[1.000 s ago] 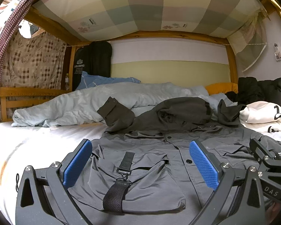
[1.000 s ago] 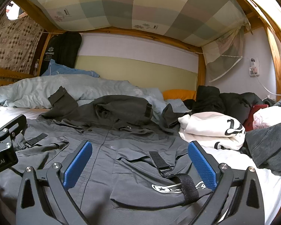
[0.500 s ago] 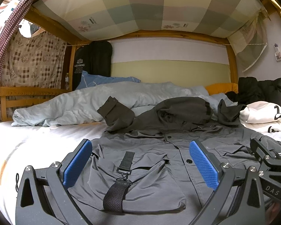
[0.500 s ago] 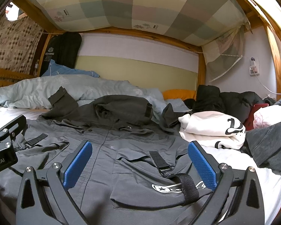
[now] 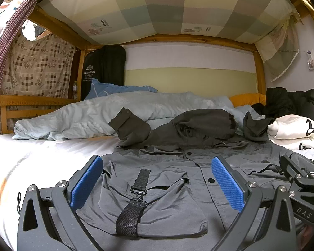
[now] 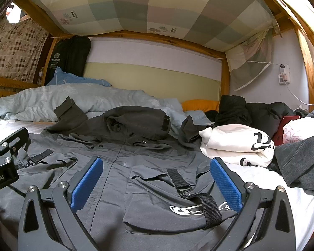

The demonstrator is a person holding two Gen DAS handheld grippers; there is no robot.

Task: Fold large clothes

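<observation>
A large grey jacket lies spread front-up on the white bed sheet, hood and sleeves toward the far end. It also shows in the right wrist view. My left gripper is open and empty, low over the jacket's left pocket with its black strap. My right gripper is open and empty, low over the right pocket and strap. Each gripper's body shows at the edge of the other's view.
A crumpled light blue duvet lies along the far side. A folded white garment, dark clothes and a grey garment pile at the right. Wooden bunk frame and checked canopy overhead.
</observation>
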